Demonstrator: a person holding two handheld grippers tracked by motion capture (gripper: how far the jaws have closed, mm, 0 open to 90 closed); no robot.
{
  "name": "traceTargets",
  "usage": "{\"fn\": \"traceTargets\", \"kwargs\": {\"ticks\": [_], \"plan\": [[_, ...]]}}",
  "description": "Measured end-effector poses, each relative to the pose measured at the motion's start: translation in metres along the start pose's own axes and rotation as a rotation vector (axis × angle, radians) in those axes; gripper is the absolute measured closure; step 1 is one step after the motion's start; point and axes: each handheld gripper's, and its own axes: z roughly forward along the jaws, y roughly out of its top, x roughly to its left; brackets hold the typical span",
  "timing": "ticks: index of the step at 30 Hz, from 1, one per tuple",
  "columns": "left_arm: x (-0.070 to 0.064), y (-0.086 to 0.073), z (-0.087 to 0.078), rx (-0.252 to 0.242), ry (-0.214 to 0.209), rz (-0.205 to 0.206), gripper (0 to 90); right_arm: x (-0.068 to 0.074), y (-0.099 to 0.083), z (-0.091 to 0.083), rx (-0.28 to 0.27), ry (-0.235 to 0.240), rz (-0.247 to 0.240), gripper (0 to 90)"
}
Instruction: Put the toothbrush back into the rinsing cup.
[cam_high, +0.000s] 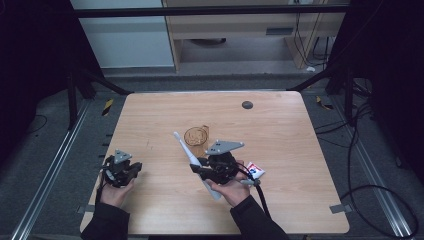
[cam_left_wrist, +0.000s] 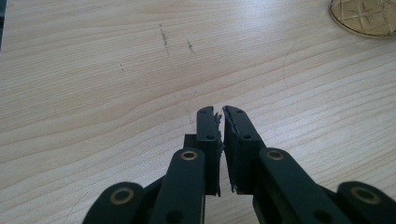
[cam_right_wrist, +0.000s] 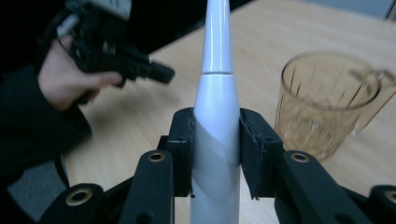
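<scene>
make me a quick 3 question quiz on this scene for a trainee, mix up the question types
1. True or false: the right gripper has its fingers closed on the white electric toothbrush.
2. Multiple choice: where is the amber glass cup? A) held in the left gripper B) standing on the table just beyond the right gripper C) lying tipped over at the table's far edge
3. Short answer: what is the left gripper holding?

Key
1. True. In the right gripper view the fingers press the handle from both sides.
2. B.
3. Nothing. Its fingers are nearly together above bare wood, with nothing between them.
</scene>
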Motion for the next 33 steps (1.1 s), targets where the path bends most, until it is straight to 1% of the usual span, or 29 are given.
{"fn": "traceTargets", "kwargs": {"ticks": [3, 6, 7, 8, 9, 10, 12, 16, 21, 22, 23, 26, 29, 33], "plan": [[0.000, 0.000, 0.000, -0.002, 0.000, -0.001, 83.8, 0.000, 0.004, -0.005, -0.081, -0.008, 0.003, 67.4], [0.000, 0.000, 0.000, -0.002, 0.000, -0.001, 83.8, -0.001, 0.008, -0.009, -0.174, -0.015, 0.021, 67.4], [0.000, 0.000, 0.000, -0.003, 0.000, -0.001, 83.6, -0.002, 0.011, -0.011, -0.227, -0.026, 0.025, 67.4], [0.000, 0.000, 0.000, -0.003, 0.000, -0.001, 83.6, -0.002, 0.011, -0.011, -0.227, -0.026, 0.025, 67.4], [0.000, 0.000, 0.000, -0.004, 0.001, -0.001, 83.6, -0.002, 0.012, -0.012, -0.245, -0.029, 0.026, 67.4], [0.000, 0.000, 0.000, -0.005, 0.001, -0.001, 83.5, -0.003, 0.014, -0.013, -0.278, -0.038, 0.020, 67.4], [0.000, 0.000, 0.000, -0.006, 0.002, 0.000, 83.4, -0.004, 0.017, -0.013, -0.312, -0.042, 0.025, 67.4], [0.000, 0.000, 0.000, -0.007, 0.003, 0.001, 83.2, -0.009, 0.023, -0.016, -0.398, -0.061, 0.032, 67.4], [0.000, 0.000, 0.000, -0.008, 0.003, 0.002, 83.2, -0.013, 0.029, -0.016, -0.475, -0.100, 0.037, 67.4], [0.000, 0.000, 0.000, -0.009, 0.003, 0.001, 83.3, -0.015, 0.031, -0.015, -0.496, -0.115, 0.042, 67.4], [0.000, 0.000, 0.000, -0.009, 0.003, 0.002, 83.3, -0.015, 0.031, -0.015, -0.496, -0.115, 0.042, 67.4], [0.000, 0.000, 0.000, -0.009, 0.004, 0.002, 83.3, -0.019, 0.035, -0.012, -0.528, -0.140, 0.047, 67.4], [0.000, 0.000, 0.000, -0.008, 0.004, 0.004, 83.3, -0.024, 0.039, -0.009, -0.553, -0.156, 0.055, 67.4], [0.000, 0.000, 0.000, -0.010, 0.004, 0.005, 83.2, -0.031, 0.042, -0.005, -0.569, -0.184, 0.055, 67.3]]}}
